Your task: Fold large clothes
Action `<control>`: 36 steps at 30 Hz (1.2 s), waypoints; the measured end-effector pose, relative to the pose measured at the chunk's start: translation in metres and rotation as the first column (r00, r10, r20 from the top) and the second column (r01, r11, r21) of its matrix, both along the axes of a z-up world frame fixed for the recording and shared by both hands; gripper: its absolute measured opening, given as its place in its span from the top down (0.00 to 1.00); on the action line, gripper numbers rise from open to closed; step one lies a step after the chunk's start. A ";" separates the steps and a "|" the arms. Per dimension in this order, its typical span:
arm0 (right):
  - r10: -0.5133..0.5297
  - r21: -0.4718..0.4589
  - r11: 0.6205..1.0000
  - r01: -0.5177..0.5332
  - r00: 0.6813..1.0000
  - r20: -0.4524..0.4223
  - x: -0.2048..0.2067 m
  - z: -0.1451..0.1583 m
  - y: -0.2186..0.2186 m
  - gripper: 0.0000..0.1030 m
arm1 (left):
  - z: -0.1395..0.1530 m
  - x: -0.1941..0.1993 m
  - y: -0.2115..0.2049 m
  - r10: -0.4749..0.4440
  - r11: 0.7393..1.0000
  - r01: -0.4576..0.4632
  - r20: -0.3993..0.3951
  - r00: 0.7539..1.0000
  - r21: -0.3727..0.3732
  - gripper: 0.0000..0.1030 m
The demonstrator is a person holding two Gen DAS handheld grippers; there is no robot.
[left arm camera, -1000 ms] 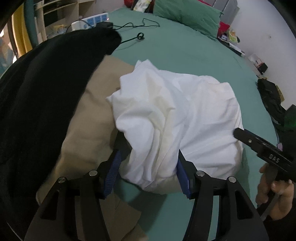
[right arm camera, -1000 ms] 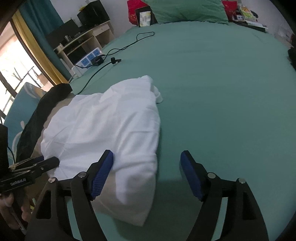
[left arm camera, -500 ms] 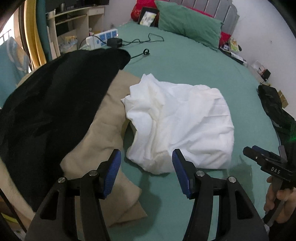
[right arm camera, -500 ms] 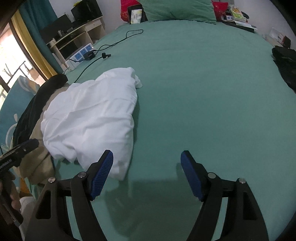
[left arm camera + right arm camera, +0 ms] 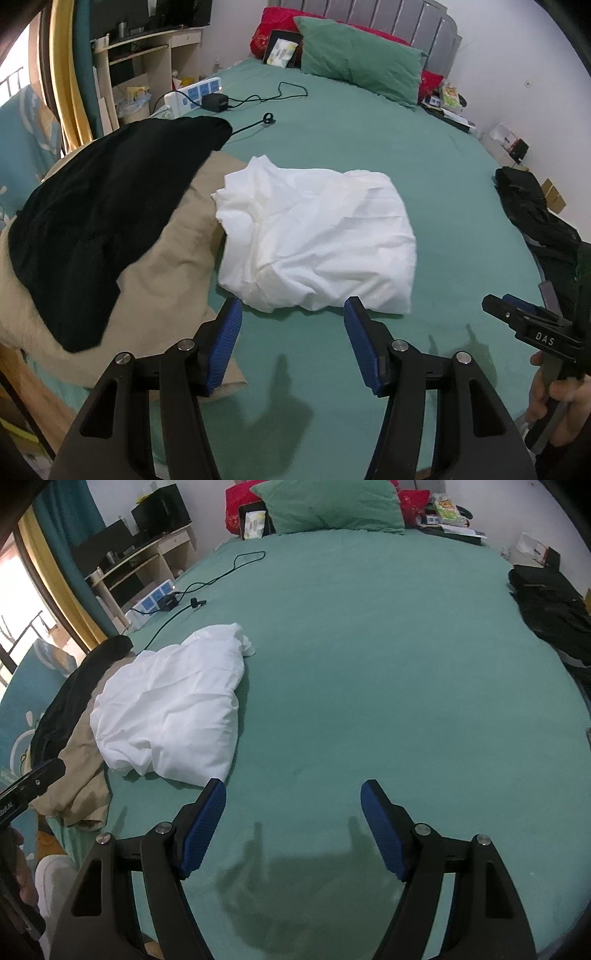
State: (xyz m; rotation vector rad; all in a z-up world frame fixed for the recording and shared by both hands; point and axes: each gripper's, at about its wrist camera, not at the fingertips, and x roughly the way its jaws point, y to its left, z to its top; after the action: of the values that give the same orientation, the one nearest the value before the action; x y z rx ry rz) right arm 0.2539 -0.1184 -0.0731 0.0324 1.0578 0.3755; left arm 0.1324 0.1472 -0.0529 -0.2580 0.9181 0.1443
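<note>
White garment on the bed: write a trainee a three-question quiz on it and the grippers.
1. True or false: the left gripper grips the white garment.
2. Against the white garment's left edge lies: A) beige garment B) green pillow C) power strip.
3. Fill in: the right gripper hangs open over the bare ____ sheet.

Key: 1 false; 2 A; 3 green.

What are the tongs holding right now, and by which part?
Nothing. The left tongs and right tongs are both open and empty above the bed, with the white garment lying free of them.
</note>
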 end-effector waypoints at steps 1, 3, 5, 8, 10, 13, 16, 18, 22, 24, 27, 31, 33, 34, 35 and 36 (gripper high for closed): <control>-0.005 -0.001 1.000 0.005 1.000 0.005 -0.003 0.003 -0.003 0.27 | 0.002 -0.002 -0.003 -0.003 1.000 0.003 0.005 1.000 0.002 0.41; -0.013 -0.001 1.000 0.013 1.000 0.013 -0.006 0.008 -0.010 0.27 | 0.007 -0.006 -0.008 -0.008 1.000 0.008 0.015 1.000 0.008 0.41; -0.026 -0.001 1.000 0.026 0.999 0.023 -0.010 0.015 -0.017 0.27 | 0.013 -0.010 -0.014 -0.013 1.000 0.013 0.029 0.999 0.009 0.41; -0.039 -0.007 0.999 0.039 0.998 0.044 -0.017 0.025 -0.027 0.27 | 0.022 -0.014 -0.022 -0.023 1.000 0.023 0.046 0.999 0.013 0.41; -0.049 -0.010 0.999 0.050 0.997 0.059 -0.021 0.032 -0.032 0.27 | 0.029 -0.017 -0.027 -0.030 0.999 0.029 0.057 0.998 0.017 0.41; -0.059 -0.014 0.998 0.060 0.995 0.081 -0.026 0.043 -0.038 0.27 | 0.040 -0.021 -0.034 -0.037 0.999 0.035 0.076 0.996 0.029 0.41; -0.067 -0.016 0.997 0.070 0.992 0.107 -0.032 0.056 -0.046 0.27 | 0.052 -0.025 -0.041 -0.046 0.998 0.042 0.101 0.994 0.037 0.41; -0.072 -0.018 0.997 0.075 0.990 0.122 -0.036 0.063 -0.049 0.27 | 0.060 -0.028 -0.045 -0.049 0.998 0.044 0.119 0.992 0.045 0.41; -0.084 -0.014 0.996 0.087 0.983 0.164 -0.044 0.081 -0.059 0.27 | 0.077 -0.033 -0.054 -0.065 0.996 0.055 0.159 0.985 0.066 0.41; -0.090 -0.005 0.996 0.093 0.979 0.186 -0.048 0.090 -0.062 0.27 | 0.083 -0.034 -0.059 -0.085 0.995 0.073 0.173 0.981 0.072 0.41; -0.097 0.007 0.995 0.097 0.973 0.210 -0.054 0.104 -0.066 0.27 | 0.096 -0.037 -0.068 -0.094 0.992 0.075 0.194 0.977 0.103 0.41; -0.094 -0.001 0.995 0.098 0.959 0.267 -0.063 0.125 -0.070 0.27 | 0.117 -0.041 -0.082 -0.108 0.986 0.072 0.249 0.962 0.149 0.41; -0.097 0.003 0.995 0.100 0.953 0.288 -0.066 0.134 -0.074 0.27 | 0.127 -0.043 -0.089 -0.122 0.981 0.074 0.275 0.954 0.180 0.41; -0.100 0.007 0.995 0.102 0.948 0.303 -0.068 0.140 -0.076 0.27 | 0.132 -0.044 -0.092 -0.127 0.979 0.073 0.288 0.949 0.191 0.41; -0.102 0.011 0.994 0.105 0.941 0.321 -0.071 0.147 -0.078 0.27 | 0.136 -0.045 -0.094 -0.129 0.977 0.070 0.302 0.945 0.200 0.41; -0.105 0.010 0.994 0.108 0.936 0.337 -0.073 0.152 -0.079 0.27 | 0.140 -0.046 -0.096 -0.132 0.976 0.068 0.315 0.940 0.205 0.41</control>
State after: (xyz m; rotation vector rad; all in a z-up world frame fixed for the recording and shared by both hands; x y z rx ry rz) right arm 0.1810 -0.1977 0.0784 0.0166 0.7146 0.2657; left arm 0.0864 0.0513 0.0870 -0.0516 0.5791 0.0907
